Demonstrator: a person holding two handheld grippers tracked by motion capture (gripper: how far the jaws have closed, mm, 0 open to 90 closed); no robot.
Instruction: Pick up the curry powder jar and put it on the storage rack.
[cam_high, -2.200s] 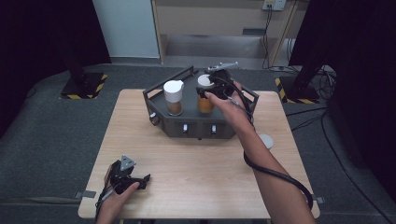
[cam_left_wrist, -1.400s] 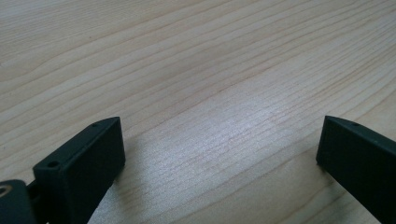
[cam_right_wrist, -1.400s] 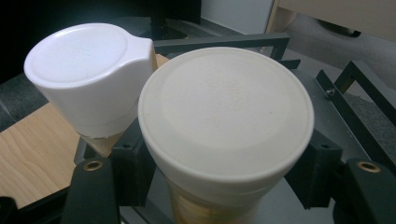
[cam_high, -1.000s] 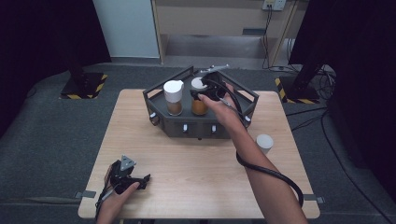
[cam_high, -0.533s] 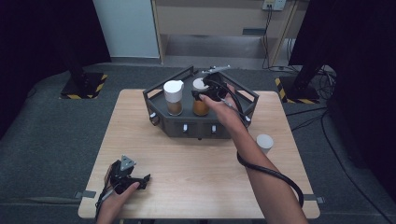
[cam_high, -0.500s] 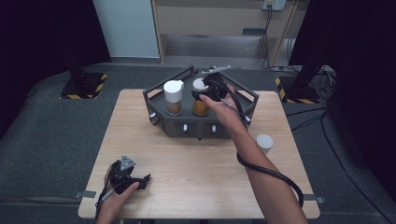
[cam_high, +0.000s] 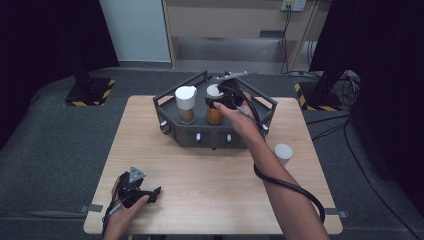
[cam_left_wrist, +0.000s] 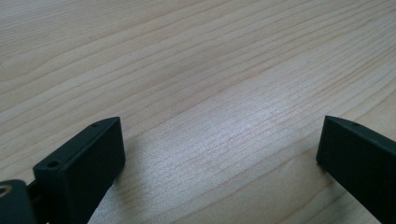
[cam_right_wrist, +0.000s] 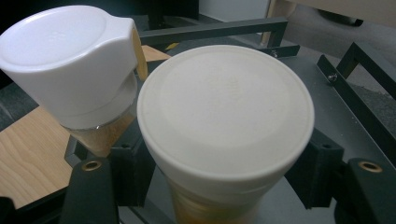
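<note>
The right tongs (cam_high: 216, 103) shifted the jar (cam_high: 215, 106) leftward (toward its neighbour).

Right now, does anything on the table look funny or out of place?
A little. One white-lidded cup stands alone on the table, to the right of the dark rack, while two white-capped jars sit in the rack. The right tool is around the right jar. Nothing looks spilled or broken.

Two jars (cam_high: 186, 104) (cam_high: 215, 106) (one loose cap (cam_high: 283, 152))
</note>
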